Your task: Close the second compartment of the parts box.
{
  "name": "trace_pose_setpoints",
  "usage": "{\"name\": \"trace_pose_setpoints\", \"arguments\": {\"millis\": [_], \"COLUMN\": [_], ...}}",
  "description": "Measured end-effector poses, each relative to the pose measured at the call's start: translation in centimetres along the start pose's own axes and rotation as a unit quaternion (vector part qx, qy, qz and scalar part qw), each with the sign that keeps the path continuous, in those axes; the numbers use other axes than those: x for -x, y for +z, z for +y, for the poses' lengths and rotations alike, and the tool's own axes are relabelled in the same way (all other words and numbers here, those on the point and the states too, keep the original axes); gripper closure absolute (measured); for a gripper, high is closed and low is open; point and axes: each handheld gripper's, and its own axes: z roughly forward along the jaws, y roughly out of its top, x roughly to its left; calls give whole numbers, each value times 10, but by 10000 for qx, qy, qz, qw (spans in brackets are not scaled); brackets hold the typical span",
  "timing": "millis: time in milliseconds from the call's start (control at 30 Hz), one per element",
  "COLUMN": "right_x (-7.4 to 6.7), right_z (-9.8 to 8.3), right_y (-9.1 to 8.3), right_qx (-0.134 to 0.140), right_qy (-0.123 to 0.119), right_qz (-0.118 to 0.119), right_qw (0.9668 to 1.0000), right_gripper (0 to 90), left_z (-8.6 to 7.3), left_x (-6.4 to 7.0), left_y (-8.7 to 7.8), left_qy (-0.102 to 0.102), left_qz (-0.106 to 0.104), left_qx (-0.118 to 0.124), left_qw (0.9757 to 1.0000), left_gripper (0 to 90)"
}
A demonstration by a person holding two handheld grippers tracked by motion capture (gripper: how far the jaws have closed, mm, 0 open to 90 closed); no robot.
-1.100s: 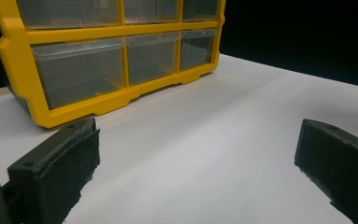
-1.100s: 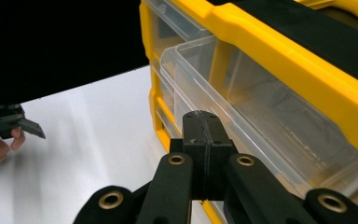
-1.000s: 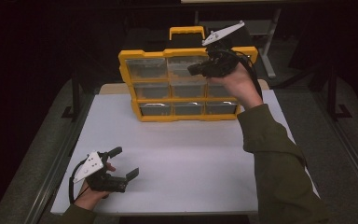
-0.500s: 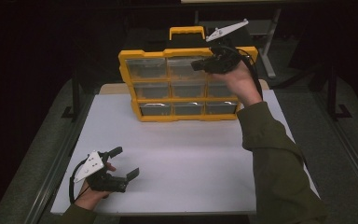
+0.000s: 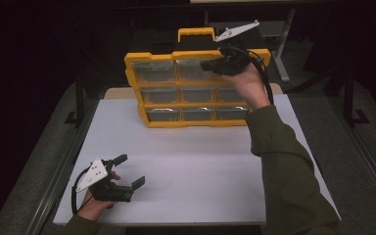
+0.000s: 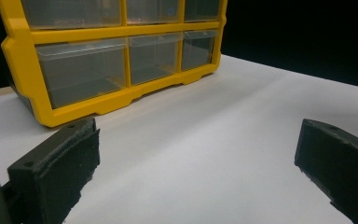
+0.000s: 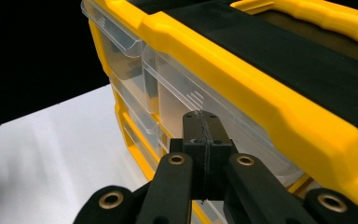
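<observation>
Yellow organizer (image 5: 196, 90), nine clear drawers; right gripper (image 5: 209, 64) fingers closed empty, left gripper (image 5: 130, 171) fingers wide apart.

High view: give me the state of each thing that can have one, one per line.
Yellow plastic organizer case with clear drawers: upright on the white table, all visible drawers pushed in.
Yellow carry handle: on top of the case, nothing gripping it.
Right gripper: shut, nothing between its fingers, at the top row of drawers.
Left gripper: open, empty, low over the table's near left corner.
</observation>
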Motion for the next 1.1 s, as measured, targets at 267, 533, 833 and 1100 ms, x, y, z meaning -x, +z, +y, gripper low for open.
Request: {"name": "trace_pose_setpoints", "arguments": {"millis": [267, 533, 833, 1100], "right_x": [-7, -15, -18, -16], "right_z": [-6, -17, -30, -48], "right_y": [-4, -11, -15, -20], "right_qx": [52, 81, 148, 273], "right_qy": [-64, -146, -148, -34], "right_qz": [101, 211, 176, 136], "right_qw": [9999, 9996, 9996, 9995], "right_gripper": [895, 788, 550, 299], "left_z": [0, 0, 0, 0], "left_x": [0, 0, 1, 2], "left_y": [-1, -1, -1, -1], "left_qy": [9, 30, -16, -17], "left_qz": [12, 24, 19, 17], "left_qx": [-24, -51, -50, -37], "left_qw": [10000, 10000, 10000, 10000], "left_gripper": [0, 0, 0, 0]}}
